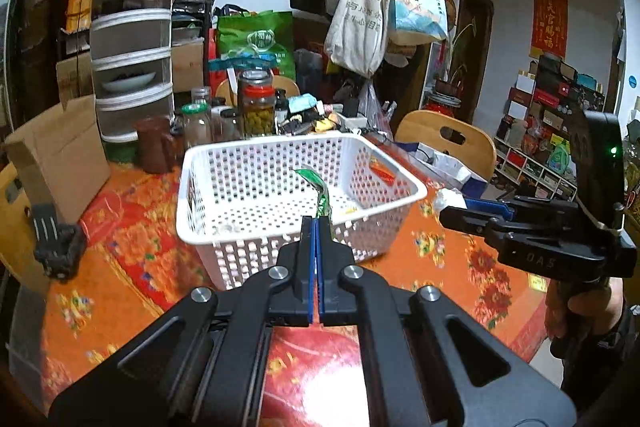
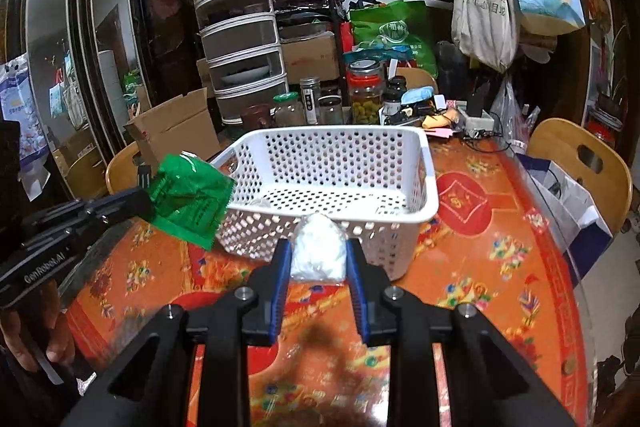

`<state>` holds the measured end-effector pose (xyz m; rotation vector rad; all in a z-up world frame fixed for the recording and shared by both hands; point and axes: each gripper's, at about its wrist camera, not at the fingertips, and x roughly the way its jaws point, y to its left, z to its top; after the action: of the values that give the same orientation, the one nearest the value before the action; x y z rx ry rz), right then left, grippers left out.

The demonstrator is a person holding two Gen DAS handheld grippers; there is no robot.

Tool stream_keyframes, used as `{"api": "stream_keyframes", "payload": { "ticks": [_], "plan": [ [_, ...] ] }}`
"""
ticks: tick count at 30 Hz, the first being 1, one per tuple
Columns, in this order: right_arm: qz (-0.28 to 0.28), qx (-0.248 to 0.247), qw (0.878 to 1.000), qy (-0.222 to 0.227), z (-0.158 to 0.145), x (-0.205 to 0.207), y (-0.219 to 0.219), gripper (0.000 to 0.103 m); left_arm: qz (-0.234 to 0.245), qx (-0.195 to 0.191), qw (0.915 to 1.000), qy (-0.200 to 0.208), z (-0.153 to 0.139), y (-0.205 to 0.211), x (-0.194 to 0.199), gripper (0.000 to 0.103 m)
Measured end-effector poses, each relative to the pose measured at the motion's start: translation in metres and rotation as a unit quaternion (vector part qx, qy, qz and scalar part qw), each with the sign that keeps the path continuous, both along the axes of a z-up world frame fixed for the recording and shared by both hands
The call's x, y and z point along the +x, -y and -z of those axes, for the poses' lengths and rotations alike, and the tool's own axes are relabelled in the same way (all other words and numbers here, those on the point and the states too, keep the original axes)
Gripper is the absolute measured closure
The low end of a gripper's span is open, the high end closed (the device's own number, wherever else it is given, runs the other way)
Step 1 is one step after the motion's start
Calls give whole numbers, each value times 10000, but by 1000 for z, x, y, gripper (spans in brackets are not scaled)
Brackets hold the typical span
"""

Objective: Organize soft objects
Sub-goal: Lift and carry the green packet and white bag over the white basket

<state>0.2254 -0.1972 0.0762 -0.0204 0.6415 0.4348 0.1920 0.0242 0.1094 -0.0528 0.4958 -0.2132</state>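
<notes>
A white perforated basket (image 1: 248, 163) stands on the orange flowered table; it also shows in the right wrist view (image 2: 332, 155). My left gripper (image 1: 317, 223) is shut on a green foil packet (image 1: 320, 191), seen edge-on, held at the basket's near rim. From the right wrist view that packet (image 2: 188, 199) hangs flat by the basket's left corner, held by the left gripper (image 2: 146, 205). My right gripper (image 2: 318, 247) is shut on a white soft packet (image 2: 318, 251) just in front of the basket. It appears at the right of the left wrist view (image 1: 448, 209).
Jars (image 1: 258, 103), a stacked white drawer tower (image 1: 132, 39) and a cardboard box (image 1: 60, 151) stand behind and left of the basket. A wooden chair (image 1: 448, 139) is at the right. A small black object (image 1: 56, 243) lies on the table's left edge.
</notes>
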Motion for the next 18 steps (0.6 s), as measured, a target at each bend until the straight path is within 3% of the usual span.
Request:
{"api": "stream_keyframes", "payload": {
  "ticks": [9,18],
  "plan": [
    [16,-155,9999,-40,-14,45,-7,77,-163,53,9998,-75,-19,-8,49,103],
    [-19,-271,9992,-280,-11,96,-23,77,-324,158,9991,-245,-18,-15,105,103]
  ]
}}
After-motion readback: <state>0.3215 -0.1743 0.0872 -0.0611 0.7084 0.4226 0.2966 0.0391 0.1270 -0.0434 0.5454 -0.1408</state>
